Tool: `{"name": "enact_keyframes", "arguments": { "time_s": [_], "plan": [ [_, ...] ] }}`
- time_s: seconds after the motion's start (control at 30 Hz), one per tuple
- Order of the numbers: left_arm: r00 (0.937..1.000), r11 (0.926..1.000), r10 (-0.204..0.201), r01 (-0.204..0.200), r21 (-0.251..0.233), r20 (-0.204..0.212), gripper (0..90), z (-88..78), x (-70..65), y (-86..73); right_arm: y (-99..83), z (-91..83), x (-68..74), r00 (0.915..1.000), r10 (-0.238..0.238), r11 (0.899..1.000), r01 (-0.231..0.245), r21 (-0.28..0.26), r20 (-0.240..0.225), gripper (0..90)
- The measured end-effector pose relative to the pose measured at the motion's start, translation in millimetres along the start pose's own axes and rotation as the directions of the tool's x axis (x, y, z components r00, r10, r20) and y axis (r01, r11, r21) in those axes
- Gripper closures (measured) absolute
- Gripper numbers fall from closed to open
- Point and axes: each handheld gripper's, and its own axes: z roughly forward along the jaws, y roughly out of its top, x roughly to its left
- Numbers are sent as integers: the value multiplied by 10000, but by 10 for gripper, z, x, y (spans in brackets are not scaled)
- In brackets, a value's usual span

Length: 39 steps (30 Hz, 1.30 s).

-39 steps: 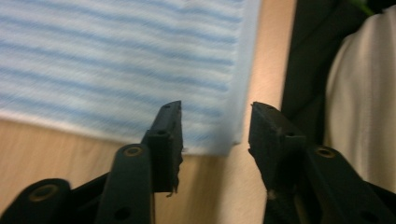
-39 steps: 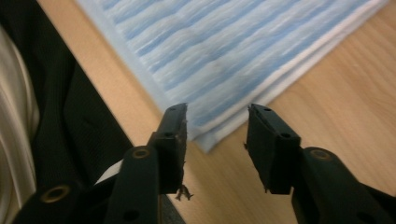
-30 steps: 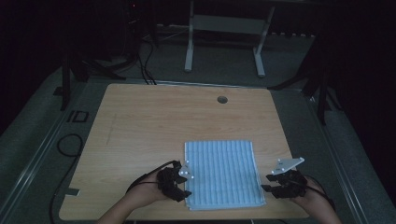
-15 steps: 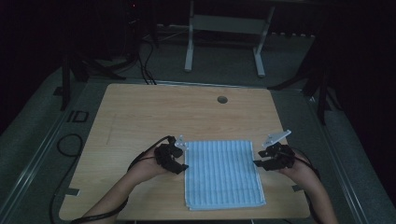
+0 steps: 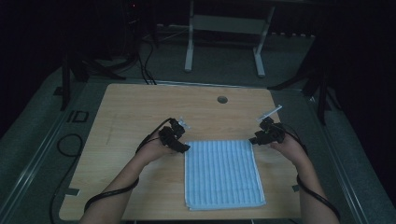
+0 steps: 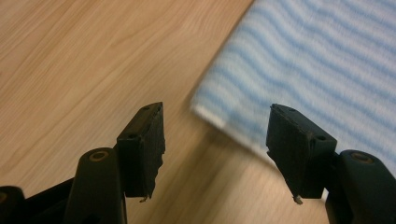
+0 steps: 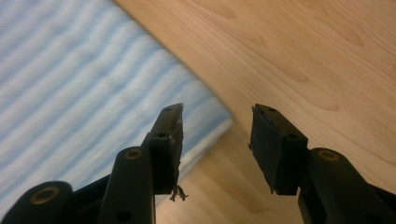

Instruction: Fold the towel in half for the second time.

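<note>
The folded blue-striped towel (image 5: pixel 223 173) lay flat on the bench (image 5: pixel 140 107), toward its near edge. Compared with a second earlier, both grippers had travelled from the towel's near corners up to its far corners. The left gripper (image 5: pixel 183 148) stood at the towel's far-left corner, its fingers (image 6: pixel 142 149) having just been opening, with nothing pinched between them. The right gripper (image 5: pixel 254 139) stood at the far-right corner, fingers (image 7: pixel 275 149) partly apart and empty. Judgement: the last fold appeared released, and a fresh grasp of the far edge seemed next.
</note>
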Motion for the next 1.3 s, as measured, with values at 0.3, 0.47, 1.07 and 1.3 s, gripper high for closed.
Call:
{"name": "enact_keyframes", "arguments": {
  "time_s": [0.3,0.47,1.07,1.3],
  "plan": [
    [9980,9993,-295,281,261,566,429,227,114,54,71,352,-42,9993,176,9942,-138,1064,-342,544],
    [9993,9969,-156,129,773,343,495,313,129,65,75,469,-24,9993,-48,9860,110,1663,-377,651],
    [9994,9996,282,-284,87,193,850,65,136,249,218,252,-15,9995,-301,9930,313,1142,-125,845],
    [9973,9977,413,-443,-506,-600,850,-306,218,403,477,-27,32,9970,-645,9969,625,470,423,845]
  ]
}}
